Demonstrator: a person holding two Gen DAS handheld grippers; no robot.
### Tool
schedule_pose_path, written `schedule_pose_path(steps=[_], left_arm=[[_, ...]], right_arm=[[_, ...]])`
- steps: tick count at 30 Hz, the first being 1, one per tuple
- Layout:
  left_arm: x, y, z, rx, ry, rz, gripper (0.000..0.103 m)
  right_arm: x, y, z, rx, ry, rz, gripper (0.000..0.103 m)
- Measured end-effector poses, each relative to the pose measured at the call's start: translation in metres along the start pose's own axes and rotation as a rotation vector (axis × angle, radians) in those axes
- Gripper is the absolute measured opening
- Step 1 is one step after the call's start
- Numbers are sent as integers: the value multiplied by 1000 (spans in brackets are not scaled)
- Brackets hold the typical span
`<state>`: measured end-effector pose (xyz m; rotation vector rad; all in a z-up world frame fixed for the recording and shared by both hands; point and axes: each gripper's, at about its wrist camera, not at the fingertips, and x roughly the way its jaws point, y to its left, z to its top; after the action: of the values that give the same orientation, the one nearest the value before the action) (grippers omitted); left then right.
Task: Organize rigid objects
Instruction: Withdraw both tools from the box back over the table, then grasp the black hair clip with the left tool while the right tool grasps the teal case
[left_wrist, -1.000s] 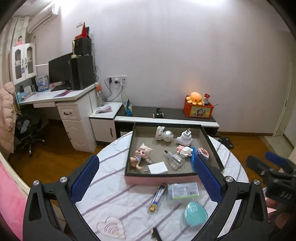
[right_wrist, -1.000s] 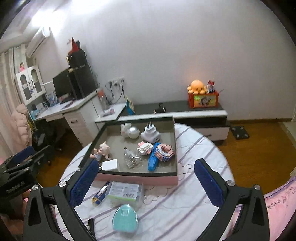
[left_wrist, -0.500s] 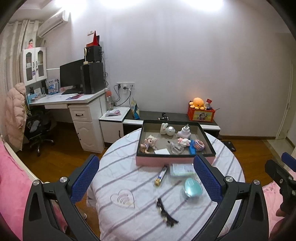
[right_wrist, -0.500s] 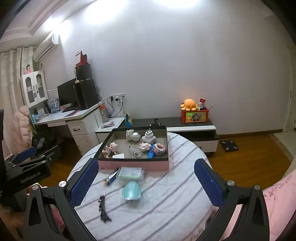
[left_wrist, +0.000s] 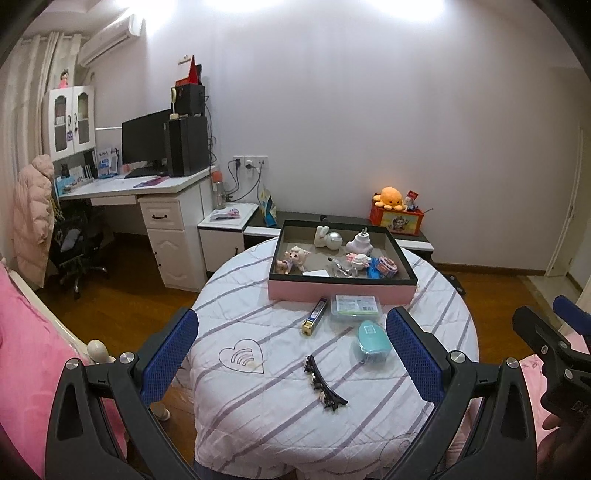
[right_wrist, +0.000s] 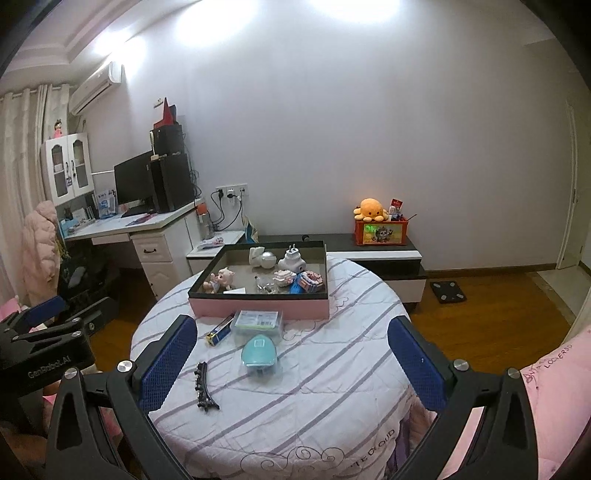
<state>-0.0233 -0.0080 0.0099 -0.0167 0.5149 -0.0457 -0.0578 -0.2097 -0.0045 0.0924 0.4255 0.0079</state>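
Note:
A round table (left_wrist: 258, 398) with a striped cloth carries a pink-sided tray (left_wrist: 341, 291) (right_wrist: 258, 308) holding a doll, a plug, a glass bottle and several small toys. In front of the tray lie a blue-and-gold tube (left_wrist: 315, 321) (right_wrist: 218, 330), a clear card box (left_wrist: 355, 305) (right_wrist: 258, 320), a teal case (left_wrist: 371, 341) (right_wrist: 259, 353) and a black hair clip (left_wrist: 322, 384) (right_wrist: 204, 387). My left gripper (left_wrist: 291, 354) is open and empty, held back from the table's near edge. My right gripper (right_wrist: 291, 356) is likewise open and empty, short of the table.
A white desk (left_wrist: 147, 192) with a monitor stands at the left, with an office chair (left_wrist: 74, 251) and a pink jacket beside it. A low cabinet (right_wrist: 373, 254) with an orange plush and box runs behind the table. Pink bedding (right_wrist: 535, 387) flanks both sides. Wooden floor lies on the right.
Both grippers have pulled back and away from the table, so the tray and loose items look smaller and farther. Both stay open and empty.

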Motion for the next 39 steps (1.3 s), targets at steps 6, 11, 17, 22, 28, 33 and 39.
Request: schedule_pose_path(steps=[6,11,17,22,28,33,39], left_arm=[[1,-1,-3,-6,5,0,103],[7,1,-7,-8,19,2,103],[34,2,-27,-12,96,-1,103],[72,-5,-57,3,204,-12,103],[124,-17,-93,26,328,-9,103],[166,-18,-117,4,424,-13,99],[177,-16,-118,1,378,-9,93]], right_arm=[[-2,4,-1,-9,0,13,103],[0,4,-2,-12,5,8,103],[18,0,-6,-14,63,1,103],[44,-6,-15,-13,133,-5,103],[82,-15,-29,-6,214,-5,103],[114,-19,-39,-4,275,-7,103],[151,-15,-48,-4,330,20,103]])
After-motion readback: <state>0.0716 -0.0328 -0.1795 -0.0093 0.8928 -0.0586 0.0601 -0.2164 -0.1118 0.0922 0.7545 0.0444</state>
